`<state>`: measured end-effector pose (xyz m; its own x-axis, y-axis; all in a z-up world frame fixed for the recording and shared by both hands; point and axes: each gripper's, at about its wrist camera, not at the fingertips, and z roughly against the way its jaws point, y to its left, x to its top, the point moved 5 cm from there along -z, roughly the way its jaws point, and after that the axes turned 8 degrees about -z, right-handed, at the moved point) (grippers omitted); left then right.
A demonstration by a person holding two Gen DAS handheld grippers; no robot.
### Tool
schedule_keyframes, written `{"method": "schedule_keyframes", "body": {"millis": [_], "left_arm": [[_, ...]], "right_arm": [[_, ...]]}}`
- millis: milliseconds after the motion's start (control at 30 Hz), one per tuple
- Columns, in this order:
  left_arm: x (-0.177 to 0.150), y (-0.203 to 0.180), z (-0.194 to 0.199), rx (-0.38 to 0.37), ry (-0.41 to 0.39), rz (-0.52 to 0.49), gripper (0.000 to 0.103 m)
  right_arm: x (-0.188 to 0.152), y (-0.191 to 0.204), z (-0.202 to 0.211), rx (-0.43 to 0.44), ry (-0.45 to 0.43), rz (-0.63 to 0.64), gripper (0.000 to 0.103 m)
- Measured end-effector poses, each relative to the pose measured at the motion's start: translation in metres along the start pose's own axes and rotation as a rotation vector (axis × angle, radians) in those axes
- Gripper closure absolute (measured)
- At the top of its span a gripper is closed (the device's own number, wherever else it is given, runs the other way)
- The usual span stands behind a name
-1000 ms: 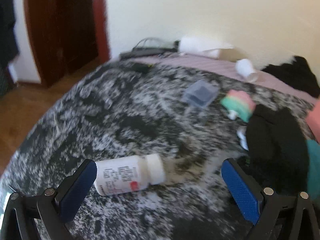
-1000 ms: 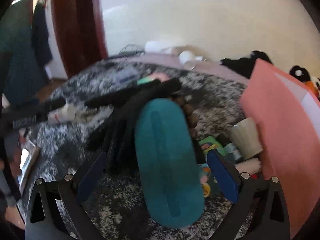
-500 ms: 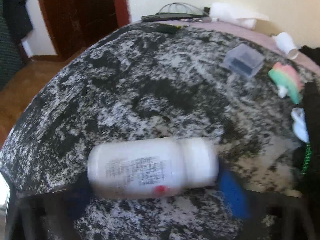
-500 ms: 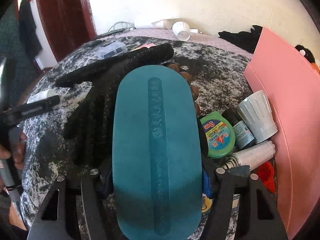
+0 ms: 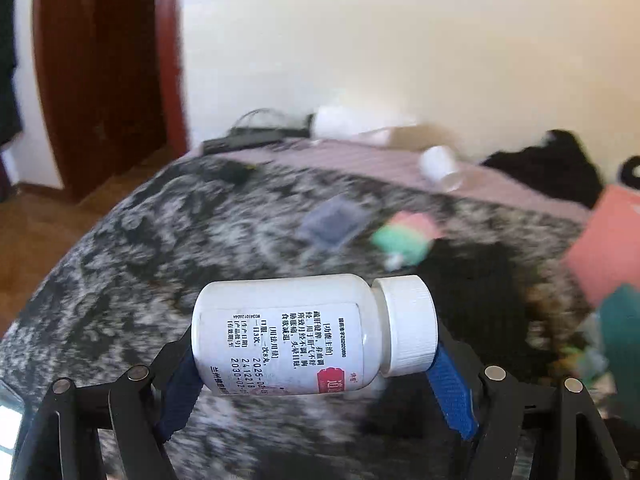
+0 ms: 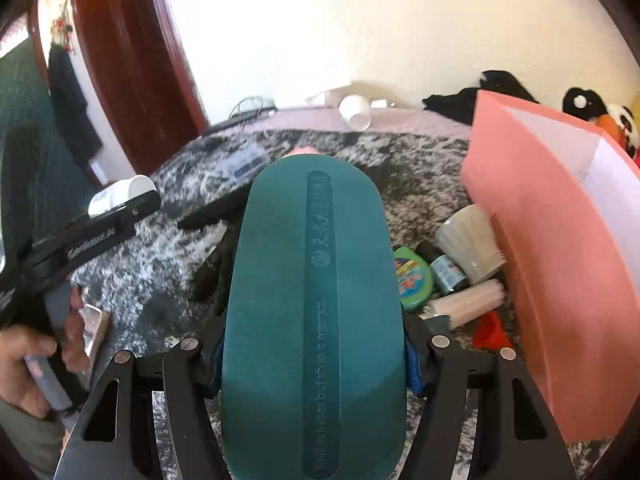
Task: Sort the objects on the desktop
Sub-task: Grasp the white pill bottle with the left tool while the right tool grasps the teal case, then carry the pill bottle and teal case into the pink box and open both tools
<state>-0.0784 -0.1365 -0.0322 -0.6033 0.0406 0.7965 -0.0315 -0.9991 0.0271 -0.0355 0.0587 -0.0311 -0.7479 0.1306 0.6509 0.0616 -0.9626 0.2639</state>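
The left gripper (image 5: pixel 316 364) clamps the white medicine bottle (image 5: pixel 304 332) crosswise, cap rightward; the right gripper (image 6: pixel 312 354) grips the teal case (image 6: pixel 312 300) lengthwise, beside the pink box (image 6: pixel 560 264).

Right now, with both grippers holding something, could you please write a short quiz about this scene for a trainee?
1. True or false: the left gripper holds the white pill bottle upright.
2. What does the right gripper hold? A) paper cup B) teal glasses case C) pink folder
3. Fill in: the bottle's cap points to the image's ____.

Key: 1 false, it lies sideways, lifted off the cloth; 2 B; 3 right.
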Motion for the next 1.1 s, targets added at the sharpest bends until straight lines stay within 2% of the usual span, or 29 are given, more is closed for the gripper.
{"method": "schedule_keyframes", "body": {"millis": [133,500,700,833,1100], "left_arm": [[0.005,-0.023,0.017,-0.034,-0.036,-0.022,0.022],[0.022,-0.090,0.050,-0.119,-0.110,-0.066,0.022],[0.030,-0.133,0.061,-0.175,-0.134,-0.090,0.022],[0.031,-0.174,0.065,-0.229,-0.143,-0.121,0.022],[0.022,-0.264,0.071,-0.320,-0.143,-0.224,0.022]], "right_arm": [[0.000,-0.006,0.021,-0.015,-0.027,-0.010,0.035],[0.013,-0.030,0.112,-0.070,-0.180,-0.022,0.035],[0.017,-0.074,0.160,-0.133,-0.238,-0.085,0.035],[0.016,-0.108,0.184,-0.175,-0.256,-0.137,0.035],[0.006,-0.182,0.198,-0.294,-0.251,-0.221,0.035]]}}
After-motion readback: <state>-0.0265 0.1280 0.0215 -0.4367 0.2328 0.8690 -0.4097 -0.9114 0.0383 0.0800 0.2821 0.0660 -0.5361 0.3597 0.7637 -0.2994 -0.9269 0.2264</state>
